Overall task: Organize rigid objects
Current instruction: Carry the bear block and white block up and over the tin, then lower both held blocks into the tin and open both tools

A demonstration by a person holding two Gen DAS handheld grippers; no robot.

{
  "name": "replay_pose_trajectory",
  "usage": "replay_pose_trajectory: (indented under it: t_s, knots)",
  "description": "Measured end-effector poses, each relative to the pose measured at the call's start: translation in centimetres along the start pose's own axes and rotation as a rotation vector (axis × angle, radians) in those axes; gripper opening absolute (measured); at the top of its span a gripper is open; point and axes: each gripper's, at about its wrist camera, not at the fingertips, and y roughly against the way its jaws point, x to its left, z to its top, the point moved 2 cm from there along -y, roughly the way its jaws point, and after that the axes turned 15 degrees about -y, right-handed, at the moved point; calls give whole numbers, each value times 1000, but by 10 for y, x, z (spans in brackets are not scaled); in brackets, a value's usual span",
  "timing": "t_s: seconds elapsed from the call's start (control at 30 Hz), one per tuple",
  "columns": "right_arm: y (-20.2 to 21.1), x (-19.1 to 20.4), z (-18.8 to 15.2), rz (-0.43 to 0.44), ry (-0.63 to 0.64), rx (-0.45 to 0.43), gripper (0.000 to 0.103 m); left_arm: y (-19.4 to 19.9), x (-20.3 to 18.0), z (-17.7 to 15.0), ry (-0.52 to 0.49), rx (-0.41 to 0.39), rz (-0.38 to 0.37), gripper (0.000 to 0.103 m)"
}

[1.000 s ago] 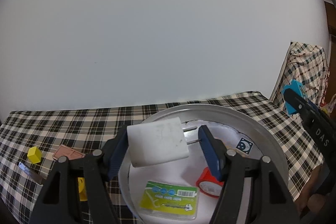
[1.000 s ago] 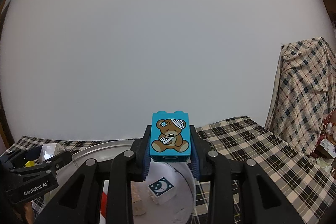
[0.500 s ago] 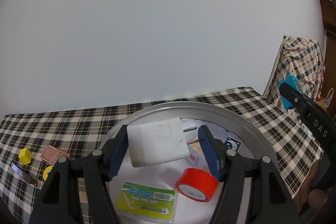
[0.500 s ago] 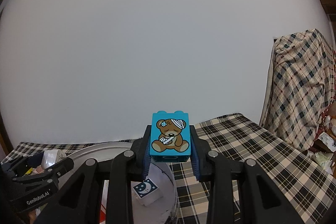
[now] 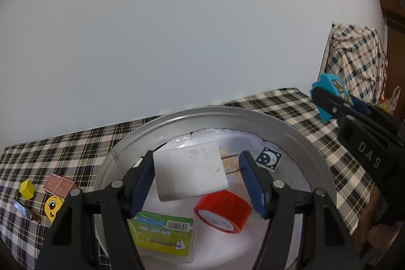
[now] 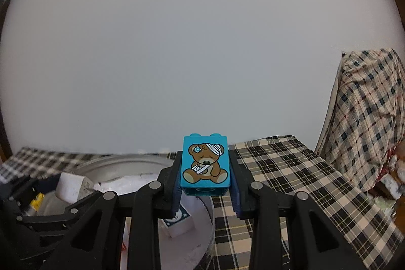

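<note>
Inventory, left to right, places given from my fingers.

Left of my left fingers, loose on the checked worktop (image 5: 63,143), not yet sorted:
- yellow cube (image 5: 26,189), farthest left
- small knife-like tool with a brown handle (image 5: 25,211), nearer me; too small to name surely
- copper-coloured flat box (image 5: 60,185), beside the pan's left rim
- yellow smiley block (image 5: 53,207), just below that box

In my left fingers (image 5: 196,175): white plug adapter (image 5: 189,174), prongs pointing right. The left pad presses its side; the right pad stands off the body, near the prong tips. The adapter hangs above the pan, so I judge it held.

Under and ahead of my left fingers, already inside the round metal pan (image 5: 253,115):
- green-labelled plastic packet (image 5: 162,232), lower left
- red tape roll (image 5: 222,210), lower right
- white moon-print block (image 5: 268,159), beyond the right pad

In my right fingers (image 6: 205,185): blue teddy-bear brick (image 6: 205,165), clamped on both sides, upright, over the pan's right rim.

Tally: three items in the pan, two carried and seemingly ready to drop in, four left on the worktop. Roughly halfway by my judgement.
</note>
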Motion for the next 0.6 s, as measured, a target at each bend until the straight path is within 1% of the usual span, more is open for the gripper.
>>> replay_pose_trajectory:
  t_s: [0.07,0.17,0.23,0.43,0.6]
  knots:
    - [-3,0,-4,6,11,24,34,-1,-3,-2,-22,12,11,66]
    - [-7,0,-9,15,9,61,34,0,-4,-3,-29,17,14,66]
    - [-9,2,-10,14,21,73,34,0,-4,-3,-33,21,16,66]
    - [-12,6,-12,8,78,99,34,-3,-7,-13,-50,83,23,66]
    - [-14,7,-13,8,94,123,34,-5,-6,-15,-59,103,61,66]
